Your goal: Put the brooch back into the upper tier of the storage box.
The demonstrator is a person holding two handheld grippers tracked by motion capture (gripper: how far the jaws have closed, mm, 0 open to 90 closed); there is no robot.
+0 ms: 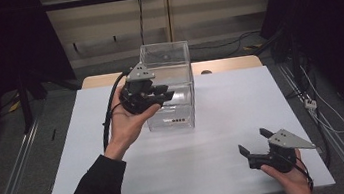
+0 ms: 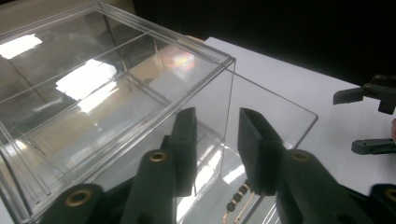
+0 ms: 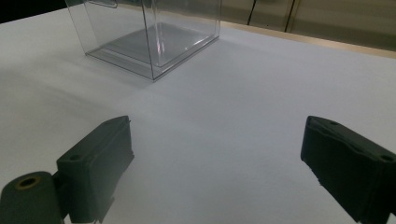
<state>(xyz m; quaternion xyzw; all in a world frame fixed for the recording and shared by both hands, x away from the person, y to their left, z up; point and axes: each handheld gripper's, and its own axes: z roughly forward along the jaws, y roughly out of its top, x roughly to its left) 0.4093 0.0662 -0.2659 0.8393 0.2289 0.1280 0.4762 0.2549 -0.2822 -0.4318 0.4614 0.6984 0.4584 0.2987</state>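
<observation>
The left gripper (image 1: 164, 96) is held up against the left side of a clear plastic box (image 1: 171, 61), near its top edge. In the left gripper view its jaws stand a little apart, one on each side of the box's upright front corner edge, with gaps visible between the pads and the plastic. A beaded chain (image 2: 236, 201) is seen low inside the box. The box stands on the white table (image 1: 217, 146), toward the far middle. The right gripper (image 1: 253, 140) is held low over the table's near right corner, jaws spread wide with nothing between them, well apart from the box.
</observation>
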